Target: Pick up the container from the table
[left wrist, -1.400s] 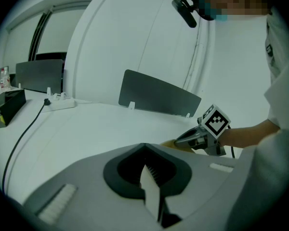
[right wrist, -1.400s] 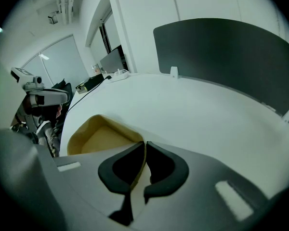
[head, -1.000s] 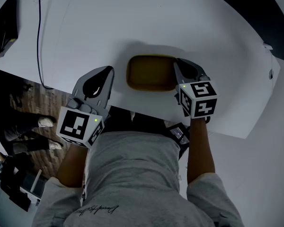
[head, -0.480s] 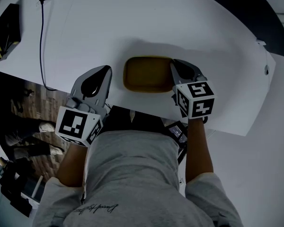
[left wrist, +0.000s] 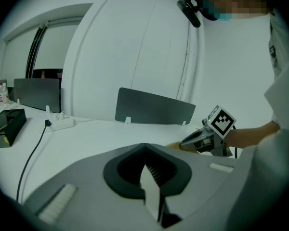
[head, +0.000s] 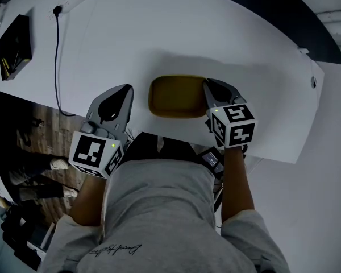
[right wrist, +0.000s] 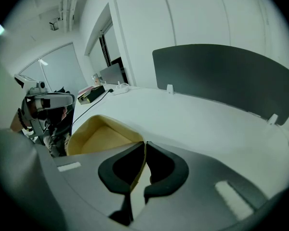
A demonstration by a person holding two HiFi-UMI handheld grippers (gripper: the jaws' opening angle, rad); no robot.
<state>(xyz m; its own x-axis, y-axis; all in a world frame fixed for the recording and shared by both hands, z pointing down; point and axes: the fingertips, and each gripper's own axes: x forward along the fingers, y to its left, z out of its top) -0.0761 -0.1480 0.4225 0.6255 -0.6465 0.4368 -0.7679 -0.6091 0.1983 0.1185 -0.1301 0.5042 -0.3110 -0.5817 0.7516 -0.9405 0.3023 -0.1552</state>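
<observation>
Container: we see the yellow container (head: 175, 97) on the white table (head: 216, 33), close to the table's near edge and just ahead of the person's torso.
Right gripper: the right gripper (head: 209, 87) sits at the container's right end. In its own view the jaws are pinched on the thin right wall, one inside it and one outside.
Left gripper: the left gripper (head: 124, 92) stands just left of the container and apart from it, jaws together on nothing.
Risk: we judge that a pinch at one end could let the container's left end sag or swing on lifting. The thin wall could also flex and slip out.
Second risk: a stray sweep of the left gripper could knock the container's left end.
Hidden: the right jaws cover the container's right rim in the head view. We cannot tell whether its base touches the table.
</observation>
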